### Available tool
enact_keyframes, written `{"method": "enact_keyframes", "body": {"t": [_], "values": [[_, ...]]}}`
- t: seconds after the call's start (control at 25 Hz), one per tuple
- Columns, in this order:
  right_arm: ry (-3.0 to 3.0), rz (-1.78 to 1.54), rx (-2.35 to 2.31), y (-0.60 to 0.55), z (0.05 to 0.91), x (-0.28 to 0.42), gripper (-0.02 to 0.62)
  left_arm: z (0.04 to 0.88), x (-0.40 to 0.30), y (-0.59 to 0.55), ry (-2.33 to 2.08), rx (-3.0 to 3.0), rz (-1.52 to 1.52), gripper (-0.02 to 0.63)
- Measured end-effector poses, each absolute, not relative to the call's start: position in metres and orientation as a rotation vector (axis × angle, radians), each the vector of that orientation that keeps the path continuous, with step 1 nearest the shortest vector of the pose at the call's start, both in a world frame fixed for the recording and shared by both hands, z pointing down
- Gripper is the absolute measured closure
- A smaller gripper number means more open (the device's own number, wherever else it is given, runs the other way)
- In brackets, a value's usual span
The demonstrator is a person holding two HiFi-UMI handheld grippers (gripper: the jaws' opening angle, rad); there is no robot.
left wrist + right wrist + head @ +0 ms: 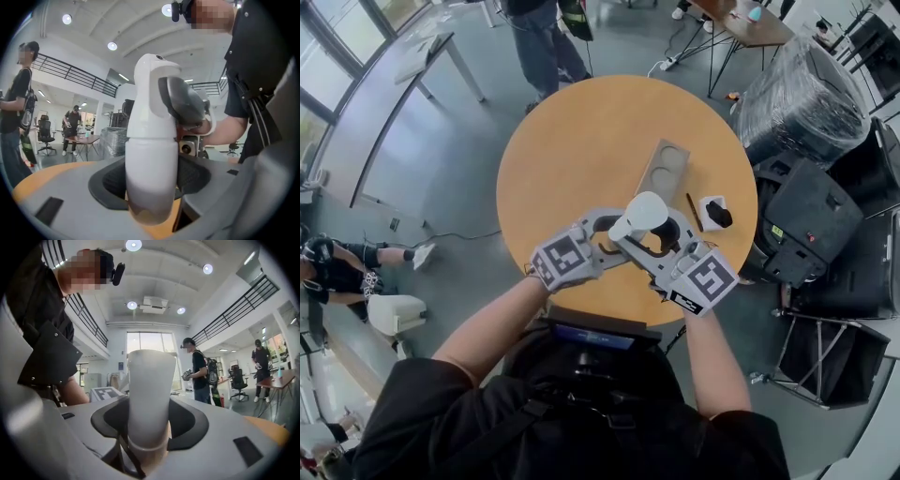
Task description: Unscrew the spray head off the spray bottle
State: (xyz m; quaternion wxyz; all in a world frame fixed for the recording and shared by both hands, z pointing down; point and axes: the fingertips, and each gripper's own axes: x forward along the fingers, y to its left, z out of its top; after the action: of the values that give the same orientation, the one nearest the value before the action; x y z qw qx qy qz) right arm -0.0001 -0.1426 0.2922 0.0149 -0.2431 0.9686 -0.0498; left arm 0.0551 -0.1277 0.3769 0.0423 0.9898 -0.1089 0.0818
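Left tool [152, 185] is clamping textured black pads on the smooth white cylindrical body of the spray bottle [151, 164], over the counter. Right tool [149, 420] is pinching the tapered, glossy white spray head [151, 380] (curved matte grey trigger [185, 101] is sticking out sideways). Beyond, the round tan wood counter [581, 141] is carrying a grey moulded tray [664, 167] with circular wells.

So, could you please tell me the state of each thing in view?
spray bottle: body clamped, head attached.
spray head: on the bottle, not yet unscrewed off.
left hand-held gripper: shut on the spray bottle body.
right hand-held gripper: shut on the spray head's base.
tray: flat on the table, recesses empty.
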Motion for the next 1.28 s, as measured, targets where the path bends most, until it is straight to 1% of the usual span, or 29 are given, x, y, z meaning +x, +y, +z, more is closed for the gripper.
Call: {"method": "enact_keyframes", "body": {"t": [0.16,0.28,0.36,0.44,0.48,0.6,0.8,0.88,1.0,1.08,1.28], "values": [[3.081,-0.187,-0.416,-0.112,0.293,-0.004,0.350,0.377,0.057,-0.094,-0.012,3.027,0.239,0.304],[3.096,-0.189,-0.350,-0.104,0.296,-0.003,0.347,0.379,0.057,-0.084,0.061,3.015,0.242,0.304],[3.083,-0.186,-0.425,-0.109,0.297,-0.001,0.341,0.379,0.058,-0.088,0.013,3.016,0.235,0.304],[3.058,-0.179,-0.536,-0.117,0.297,0.003,0.286,0.377,0.058,-0.097,-0.085,3.019,0.220,0.304],[3.048,-0.171,-0.591,-0.121,0.297,0.005,0.269,0.375,0.057,-0.104,-0.146,3.016,0.211,0.304],[3.046,-0.085,-0.786,-0.132,0.299,0.007,0.256,0.373,0.052,-0.127,-0.362,3.006,0.199,0.304],[2.944,-0.008,-1.168,-0.154,0.300,0.005,0.259,0.373,0.045,-0.161,-0.735,2.962,0.238,0.304],[2.881,-0.050,-1.213,-0.157,0.296,0.004,0.261,0.373,0.047,-0.163,-0.810,2.944,0.236,0.304],[2.840,-0.047,-1.275,-0.161,0.295,0.009,0.280,0.374,0.052,-0.162,-0.856,2.932,0.229,0.304],[2.836,-0.027,-1.281,-0.162,0.295,0.011,0.333,0.374,0.052,-0.161,-0.843,2.936,0.230,0.303],[2.880,-0.137,-1.035,-0.151,0.292,0.007,0.345,0.372,0.049,-0.147,-0.677,2.998,0.223,0.302]]}}
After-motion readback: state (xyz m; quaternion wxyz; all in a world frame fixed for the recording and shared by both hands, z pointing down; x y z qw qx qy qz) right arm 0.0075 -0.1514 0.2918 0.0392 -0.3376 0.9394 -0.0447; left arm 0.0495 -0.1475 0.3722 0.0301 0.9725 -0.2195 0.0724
